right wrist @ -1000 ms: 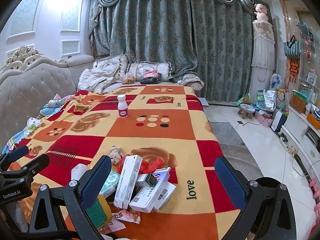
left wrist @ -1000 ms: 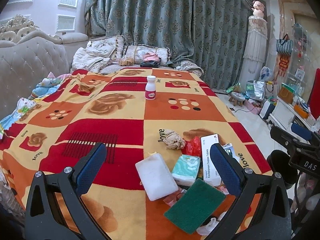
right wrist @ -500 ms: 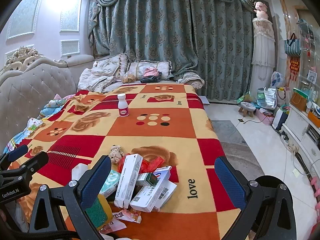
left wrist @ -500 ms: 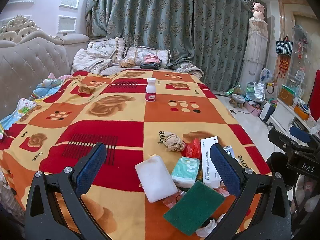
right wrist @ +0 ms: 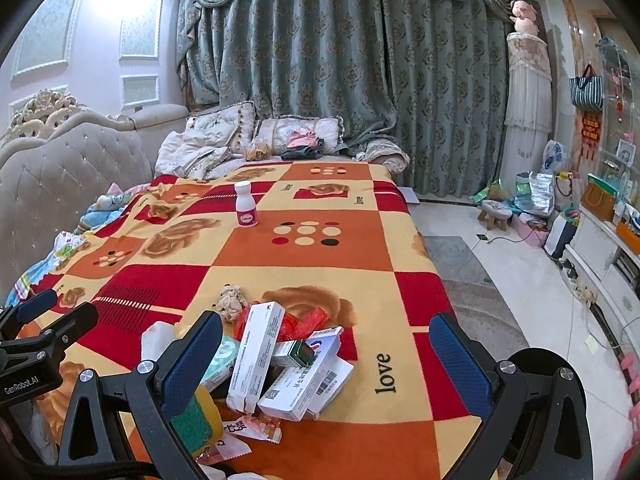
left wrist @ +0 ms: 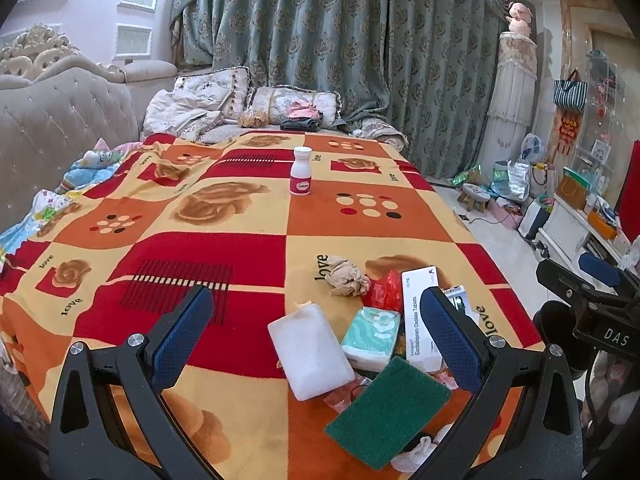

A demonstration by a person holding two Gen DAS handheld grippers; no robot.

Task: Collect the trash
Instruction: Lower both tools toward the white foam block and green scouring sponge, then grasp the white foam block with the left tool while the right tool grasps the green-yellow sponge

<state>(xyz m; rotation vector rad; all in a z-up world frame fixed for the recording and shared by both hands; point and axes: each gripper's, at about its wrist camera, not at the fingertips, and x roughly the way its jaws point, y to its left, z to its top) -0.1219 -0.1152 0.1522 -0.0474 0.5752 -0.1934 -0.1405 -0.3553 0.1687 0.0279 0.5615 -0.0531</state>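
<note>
A pile of trash lies on the near end of the patterned blanket (left wrist: 240, 216): a white sponge block (left wrist: 310, 350), a green scouring pad (left wrist: 387, 406), a teal tissue pack (left wrist: 372, 334), a long white medicine box (left wrist: 418, 314), a red wrapper (left wrist: 385, 290) and a crumpled brown paper (left wrist: 347, 278). In the right wrist view the boxes (right wrist: 304, 376), the long box (right wrist: 256, 356) and the crumpled paper (right wrist: 231, 300) show too. My left gripper (left wrist: 316, 336) is open above the pile. My right gripper (right wrist: 326, 356) is open over the boxes. Both are empty.
A white pill bottle (left wrist: 301, 172) with a pink label stands farther back on the blanket; it also shows in the right wrist view (right wrist: 245, 204). Pillows and clothes (left wrist: 280, 114) lie at the far end. A tufted headboard (left wrist: 52, 128) runs on the left. Tiled floor (right wrist: 520, 280) lies right.
Both grippers have shifted only slightly; the views are almost the same. Nothing has been taken hold of or moved.
</note>
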